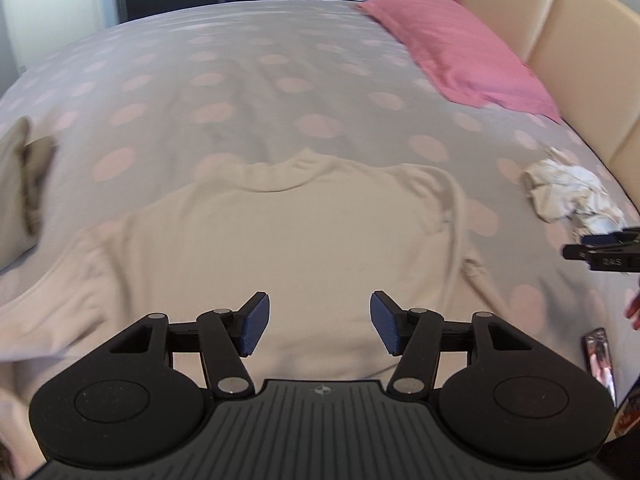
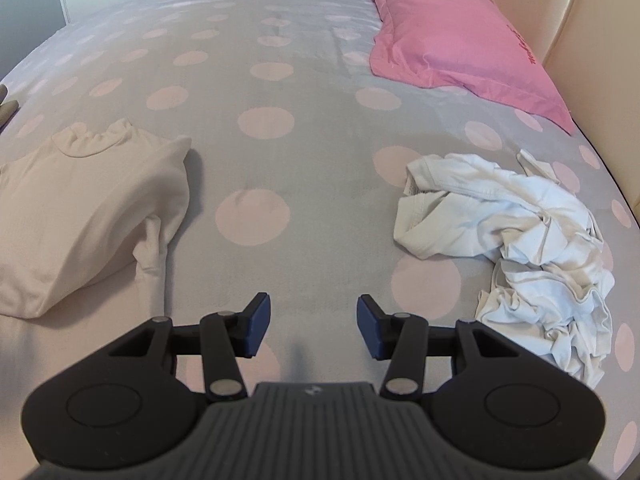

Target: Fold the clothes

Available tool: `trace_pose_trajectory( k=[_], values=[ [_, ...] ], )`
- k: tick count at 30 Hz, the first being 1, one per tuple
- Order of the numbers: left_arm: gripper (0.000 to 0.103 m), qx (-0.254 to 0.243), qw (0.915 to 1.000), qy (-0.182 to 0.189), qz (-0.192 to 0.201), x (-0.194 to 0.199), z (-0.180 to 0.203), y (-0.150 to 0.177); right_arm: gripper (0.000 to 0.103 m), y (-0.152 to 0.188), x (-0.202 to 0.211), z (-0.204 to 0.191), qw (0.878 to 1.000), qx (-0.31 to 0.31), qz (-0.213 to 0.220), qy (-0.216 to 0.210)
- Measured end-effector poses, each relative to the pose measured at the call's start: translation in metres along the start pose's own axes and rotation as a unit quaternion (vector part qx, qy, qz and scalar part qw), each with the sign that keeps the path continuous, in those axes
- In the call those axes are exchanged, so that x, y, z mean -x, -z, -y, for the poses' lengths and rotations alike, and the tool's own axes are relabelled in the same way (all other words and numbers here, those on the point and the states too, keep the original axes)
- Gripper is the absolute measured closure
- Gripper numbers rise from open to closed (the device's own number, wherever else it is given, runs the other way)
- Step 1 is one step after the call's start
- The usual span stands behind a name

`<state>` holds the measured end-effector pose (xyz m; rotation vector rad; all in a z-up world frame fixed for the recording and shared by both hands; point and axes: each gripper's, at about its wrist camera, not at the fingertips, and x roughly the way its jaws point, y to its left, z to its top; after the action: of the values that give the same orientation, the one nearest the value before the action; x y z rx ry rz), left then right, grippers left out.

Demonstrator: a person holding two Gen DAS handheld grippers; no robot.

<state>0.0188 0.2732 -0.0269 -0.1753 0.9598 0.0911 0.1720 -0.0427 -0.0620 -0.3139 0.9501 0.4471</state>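
A cream high-neck top [image 1: 304, 236] lies spread flat on the bed, collar at the far end, right sleeve folded in over its side. My left gripper [image 1: 319, 326] is open and empty above its lower middle. The top also shows in the right wrist view [image 2: 84, 208] at the left. My right gripper [image 2: 313, 326] is open and empty over bare bedspread, between the top and a crumpled white garment [image 2: 516, 240]. The right gripper's tip also shows in the left wrist view [image 1: 600, 250] at the right edge, its jaws not readable there.
The bed has a grey bedspread with pink dots [image 2: 280, 80]. A pink pillow [image 2: 452, 32] lies at the far right against a beige headboard [image 1: 580, 52]. The crumpled white garment [image 1: 572, 192] is right of the top. Beige cloth [image 1: 20, 184] lies at the left edge. A phone [image 1: 600, 360] lies near right.
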Motion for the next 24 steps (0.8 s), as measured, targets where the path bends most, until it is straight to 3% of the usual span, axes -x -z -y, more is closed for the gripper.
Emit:
trace_pose_trajectory(
  k=[8,12,24],
  values=[
    [0.048,-0.053,0.997,0.053,-0.019,-0.038,0.055,-0.023,0.052,-0.007,-0.008,-0.023,0.998,0.054,-0.019,-0.028],
    [0.046,-0.075,0.9949,0.057,-0.036,-0.057,0.073,-0.031,0.052,-0.011,-0.016,-0.032,0.996,0.072,-0.047,-0.036],
    [0.046,-0.092,0.989,0.094,-0.066,-0.098,0.092,-0.048,0.052,-0.022,-0.03,-0.043,0.993,0.089,-0.054,-0.058]
  ],
)
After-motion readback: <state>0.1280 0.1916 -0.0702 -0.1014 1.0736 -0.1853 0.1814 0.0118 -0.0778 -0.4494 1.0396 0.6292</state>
